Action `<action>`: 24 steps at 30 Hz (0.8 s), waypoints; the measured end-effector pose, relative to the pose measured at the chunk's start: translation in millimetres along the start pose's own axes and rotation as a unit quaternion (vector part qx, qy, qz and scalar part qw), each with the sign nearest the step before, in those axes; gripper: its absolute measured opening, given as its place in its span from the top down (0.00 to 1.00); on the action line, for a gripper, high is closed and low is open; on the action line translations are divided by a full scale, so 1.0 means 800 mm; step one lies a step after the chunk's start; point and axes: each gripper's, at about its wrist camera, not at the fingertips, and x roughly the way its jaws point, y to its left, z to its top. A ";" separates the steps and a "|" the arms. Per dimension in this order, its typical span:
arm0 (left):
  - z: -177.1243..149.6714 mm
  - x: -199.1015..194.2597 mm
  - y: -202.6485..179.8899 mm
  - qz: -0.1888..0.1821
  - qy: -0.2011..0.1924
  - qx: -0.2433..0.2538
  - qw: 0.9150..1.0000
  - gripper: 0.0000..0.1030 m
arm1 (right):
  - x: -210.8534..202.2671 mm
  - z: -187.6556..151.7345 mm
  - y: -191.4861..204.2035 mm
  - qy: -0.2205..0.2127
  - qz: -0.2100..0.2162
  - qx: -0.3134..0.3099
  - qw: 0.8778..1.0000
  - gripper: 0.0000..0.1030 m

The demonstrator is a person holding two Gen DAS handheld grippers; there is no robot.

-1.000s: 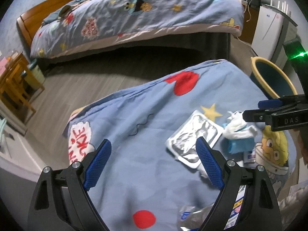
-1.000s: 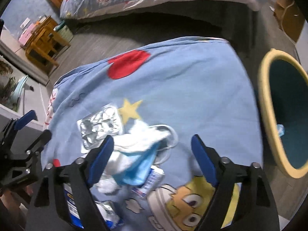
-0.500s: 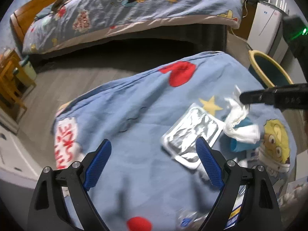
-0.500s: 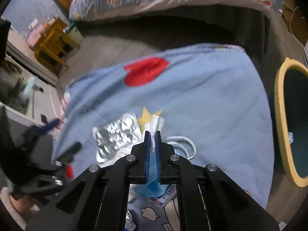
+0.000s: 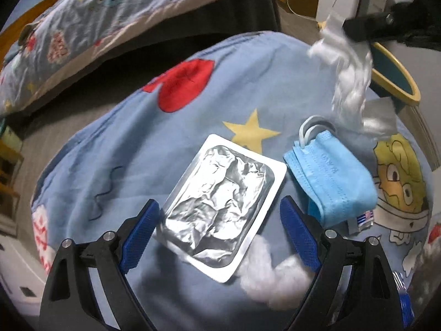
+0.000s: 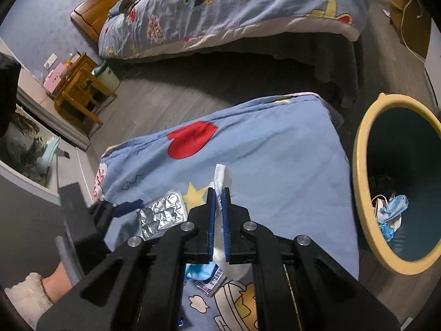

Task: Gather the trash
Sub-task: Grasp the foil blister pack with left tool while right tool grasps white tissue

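Observation:
My right gripper (image 6: 218, 195) is shut on a crumpled white tissue (image 6: 222, 176) and holds it up above the blue cartoon blanket (image 6: 275, 160); the tissue also hangs at the upper right of the left wrist view (image 5: 348, 71). My left gripper (image 5: 219, 226) is open, low over a silver foil blister pack (image 5: 220, 207), its fingers either side of the pack's near end. A folded blue face mask (image 5: 330, 176) lies to the right of the pack. A white cotton wad (image 5: 273, 278) lies by my right finger.
A yellow-rimmed teal bin (image 6: 358, 193) stands on the floor right of the blanket, with a mask and scraps inside. A small printed packet (image 5: 361, 220) sits under the mask. A bed (image 6: 234, 13) and wooden stool (image 6: 80, 93) lie beyond.
My right gripper closed on the white tissue and lifted it off the blanket, uncovering the blue mask. My left gripper moved forward and down toward the foil pack.

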 end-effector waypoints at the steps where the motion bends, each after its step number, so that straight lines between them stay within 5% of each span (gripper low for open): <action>1: 0.001 0.003 0.001 -0.004 0.004 0.000 1.000 0.14 | -0.002 0.001 -0.003 -0.002 0.001 0.003 1.000 0.95; 4: 0.002 0.006 0.007 -0.017 0.007 -0.012 1.000 0.18 | -0.003 0.001 -0.010 -0.003 0.003 0.008 1.000 0.95; 6: 0.003 0.004 0.012 -0.014 0.004 -0.018 1.000 0.33 | -0.004 0.000 -0.014 -0.002 0.000 0.008 1.000 0.95; 13: 0.003 -0.014 0.027 -0.020 -0.007 -0.046 0.999 0.51 | -0.007 0.001 -0.011 -0.007 0.001 0.006 1.000 0.95; 15: 0.005 -0.026 0.031 -0.022 -0.021 -0.054 0.998 0.71 | -0.009 0.001 -0.009 -0.010 -0.001 0.002 1.000 0.95; 17: 0.010 -0.034 0.035 -0.005 -0.025 -0.059 0.998 0.81 | -0.010 0.001 -0.009 -0.011 -0.002 0.000 1.000 0.95; 24: 0.014 -0.054 0.052 0.001 -0.044 -0.083 0.996 0.87 | -0.016 0.003 -0.013 -0.017 0.000 0.001 1.000 0.95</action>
